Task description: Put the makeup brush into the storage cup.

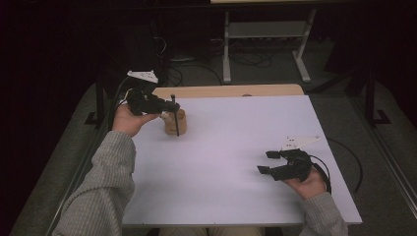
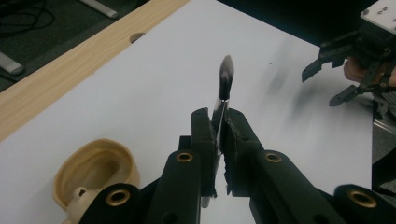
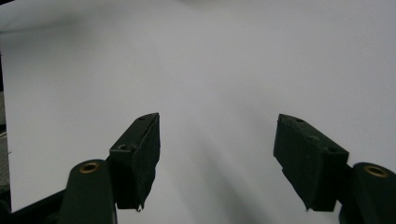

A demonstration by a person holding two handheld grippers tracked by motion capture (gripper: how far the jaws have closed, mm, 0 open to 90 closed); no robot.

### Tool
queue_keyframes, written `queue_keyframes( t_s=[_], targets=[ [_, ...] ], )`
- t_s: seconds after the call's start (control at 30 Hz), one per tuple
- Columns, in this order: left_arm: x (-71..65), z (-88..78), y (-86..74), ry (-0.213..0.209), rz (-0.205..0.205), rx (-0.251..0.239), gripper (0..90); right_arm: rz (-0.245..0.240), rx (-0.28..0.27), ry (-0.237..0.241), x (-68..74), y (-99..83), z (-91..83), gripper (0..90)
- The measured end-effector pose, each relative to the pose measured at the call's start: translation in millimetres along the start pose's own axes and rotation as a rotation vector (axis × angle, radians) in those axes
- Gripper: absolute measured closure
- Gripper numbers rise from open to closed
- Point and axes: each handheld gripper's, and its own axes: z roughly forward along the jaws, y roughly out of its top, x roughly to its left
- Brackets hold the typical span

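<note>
Brush [image 2: 226, 79] is clamped in my left gripper [image 2: 220, 128]: jaws pinched tight on the shiny ferrule, dark bristle head sticking out past the tips, rest of the handle running back under the jaws. In the high view that left gripper [image 1: 169, 104] sits at the far-left part of the white table [image 1: 236, 147], w/ the brush [image 1: 175, 116] held near upright, its lower end right by or just inside the tan wooden holder [image 1: 178, 123]. Can't tell from that angle whether it's touching the holder or clear of it. Left gripper view shows the holder [image 2: 95, 170] low and to the side w/ its hollow open and nothing in it that I can make out, so I judge the brush is above it, not seated.

Right gripper [image 1: 269, 162] is parked near the table's right edge, jaws spread wide, nothing btwn them; right gripper view just has the two black pads [image 3: 140, 154] over bare white tabletop. Same gripper [image 2: 327, 74] also shows far off in the left gripper view, jaws apart.

Progress, as I read it: the pick is done, grip looks solid. What's left is either lowering the brush into the holder or carrying it away; pics don't settle which. Right side has no job yet.
</note>
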Motion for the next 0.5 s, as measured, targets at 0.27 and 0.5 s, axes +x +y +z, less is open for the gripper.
queue_keyframes(
  t_s=[0.27, 0.5],
  targets=[
    [10.0, -2.7, 6.3, 0.023, -0.026, 0.008, 83.8, -0.001, 0.004, 0.012, -1.2, 0.5, 2.7, 29.8],
    [14.4, -8.1, 20.5, 0.05, -0.02, 0.008, 83.8, 0.008, -0.007, 0.013, -2.7, 0.6, 1.0, 29.4]
  ],
)
